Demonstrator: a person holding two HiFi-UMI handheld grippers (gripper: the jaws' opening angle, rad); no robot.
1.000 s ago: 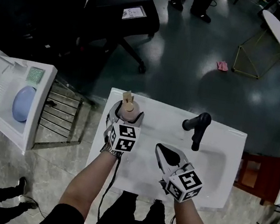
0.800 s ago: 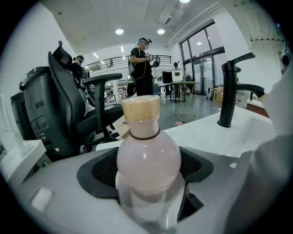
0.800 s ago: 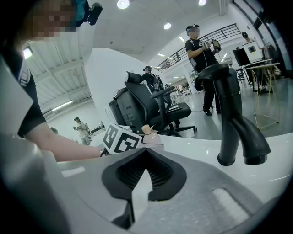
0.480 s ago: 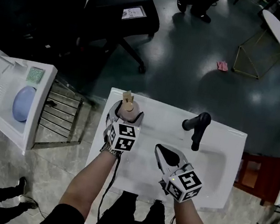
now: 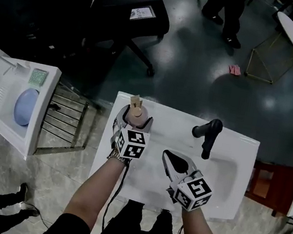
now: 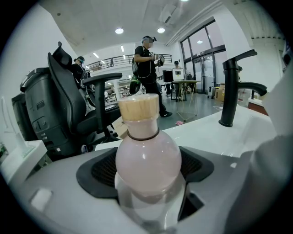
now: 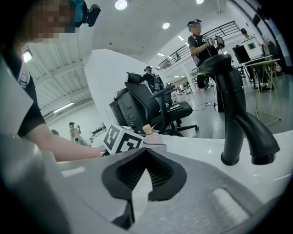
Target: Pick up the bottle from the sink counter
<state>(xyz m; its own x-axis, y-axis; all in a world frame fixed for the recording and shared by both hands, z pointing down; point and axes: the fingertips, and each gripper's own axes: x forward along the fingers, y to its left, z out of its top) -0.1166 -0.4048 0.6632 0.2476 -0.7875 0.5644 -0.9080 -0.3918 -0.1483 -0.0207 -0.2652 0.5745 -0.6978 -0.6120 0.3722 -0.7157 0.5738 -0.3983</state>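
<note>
Bottle [image 6: 147,155] clamped between left gripper [image 5: 133,118] fingers, plain only in left gripper view; right gripper [image 5: 173,158] fingers together.

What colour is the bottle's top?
Light tan, like cork. The bottle's stopper shows best in the left gripper view.

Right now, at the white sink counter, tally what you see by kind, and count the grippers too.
bottle: 1, pink, clamped in the left gripper
faucet: 1, black
grippers: 2, left gripper and right gripper
Total: 4
</note>
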